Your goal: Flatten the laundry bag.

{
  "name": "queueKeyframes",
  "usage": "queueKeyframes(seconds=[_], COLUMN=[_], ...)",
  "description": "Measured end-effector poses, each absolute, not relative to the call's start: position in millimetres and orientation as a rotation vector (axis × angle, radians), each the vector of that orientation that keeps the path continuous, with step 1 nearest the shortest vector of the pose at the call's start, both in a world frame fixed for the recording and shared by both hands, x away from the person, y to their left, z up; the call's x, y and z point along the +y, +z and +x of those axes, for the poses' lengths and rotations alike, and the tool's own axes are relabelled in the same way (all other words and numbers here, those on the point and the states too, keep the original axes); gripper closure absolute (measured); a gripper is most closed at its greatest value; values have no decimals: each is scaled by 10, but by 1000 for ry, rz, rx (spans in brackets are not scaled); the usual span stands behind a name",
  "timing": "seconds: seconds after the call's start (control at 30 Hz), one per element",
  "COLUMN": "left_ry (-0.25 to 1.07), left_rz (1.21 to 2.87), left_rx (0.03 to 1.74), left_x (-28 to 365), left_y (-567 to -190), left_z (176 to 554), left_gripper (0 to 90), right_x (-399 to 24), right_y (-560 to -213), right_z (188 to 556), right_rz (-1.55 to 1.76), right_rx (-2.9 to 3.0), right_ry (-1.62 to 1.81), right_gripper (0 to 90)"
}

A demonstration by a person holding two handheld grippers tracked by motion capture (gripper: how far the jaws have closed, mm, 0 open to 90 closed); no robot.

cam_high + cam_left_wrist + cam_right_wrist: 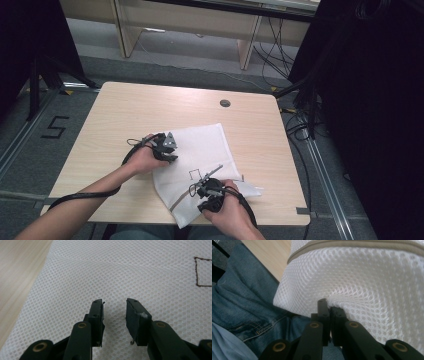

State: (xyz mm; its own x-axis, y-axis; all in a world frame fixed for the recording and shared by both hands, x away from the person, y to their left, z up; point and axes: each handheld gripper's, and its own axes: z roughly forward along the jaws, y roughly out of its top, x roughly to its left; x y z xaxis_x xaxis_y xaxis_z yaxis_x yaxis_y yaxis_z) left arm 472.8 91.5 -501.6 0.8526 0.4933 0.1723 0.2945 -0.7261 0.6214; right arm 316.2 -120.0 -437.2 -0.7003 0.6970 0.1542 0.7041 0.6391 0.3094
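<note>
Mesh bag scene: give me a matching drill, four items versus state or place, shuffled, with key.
Items:
1. left claw
2. right claw
3. mesh bag
4. round grommet

States or places:
A. white, lying on the table, one corner hanging over the near edge
B. jaws apart, hovering over netting
C. set in the tabletop near the far edge
D. shut on a pinch of netting

Pairs: 1-B, 2-D, 3-A, 4-C

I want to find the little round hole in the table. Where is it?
In the high view, the round hole sits near the table's far edge, right of the middle, just beyond the white mesh bag.
</note>
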Motion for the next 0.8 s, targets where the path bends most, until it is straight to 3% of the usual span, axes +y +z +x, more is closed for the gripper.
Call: queueKeyframes(seconds=[0.8], left_ry=[576], left_rz=[2456], left_rx=[581], left_x=[879], left_y=[-5006], left_z=[4939], left_gripper=[651], right_x=[-1343], right_y=[-4325], right_z=[2999], right_rz=[-1223], right_rx=[-2764], right_ry=[-558], right_gripper=[820])
